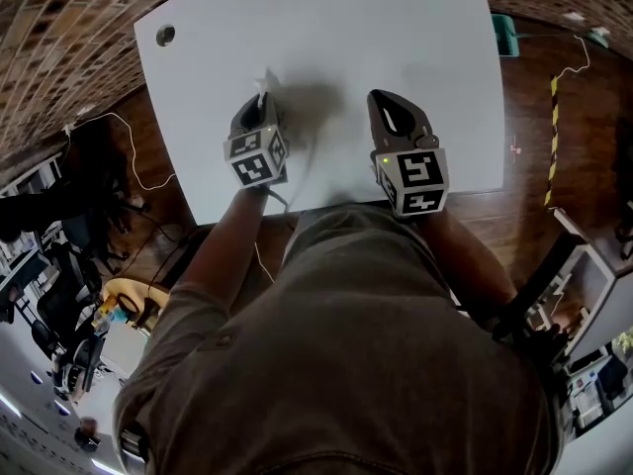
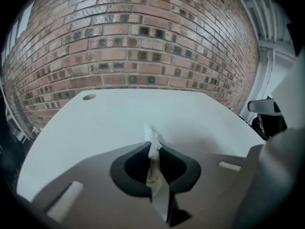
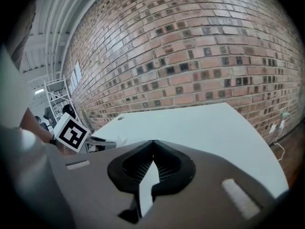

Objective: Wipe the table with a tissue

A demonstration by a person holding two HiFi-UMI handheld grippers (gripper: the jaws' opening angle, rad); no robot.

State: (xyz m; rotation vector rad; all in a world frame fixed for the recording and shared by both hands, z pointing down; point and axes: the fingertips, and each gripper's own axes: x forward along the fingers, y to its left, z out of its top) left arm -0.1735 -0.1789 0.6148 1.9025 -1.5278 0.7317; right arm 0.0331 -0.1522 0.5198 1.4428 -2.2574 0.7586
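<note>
A white table (image 1: 326,38) fills the upper middle of the head view. My left gripper (image 1: 260,102) is over its near left part, shut on a small white tissue (image 1: 264,80) that pokes out past the tips. In the left gripper view the tissue (image 2: 152,142) is pinched between the closed jaws of the left gripper (image 2: 153,149), with the table (image 2: 95,128) beyond. My right gripper (image 1: 394,107) hovers over the near right part, shut with nothing in it. In the right gripper view the right gripper (image 3: 153,144) shows closed jaws, and the left gripper's marker cube (image 3: 71,132) shows at left.
The table has a round cable hole (image 1: 165,36) at its far left corner. A brick wall (image 2: 143,46) stands behind the table. A teal object (image 1: 506,36) and a white cable (image 1: 569,67) lie on the wooden floor to the right. Cluttered shelving (image 1: 59,315) is at lower left.
</note>
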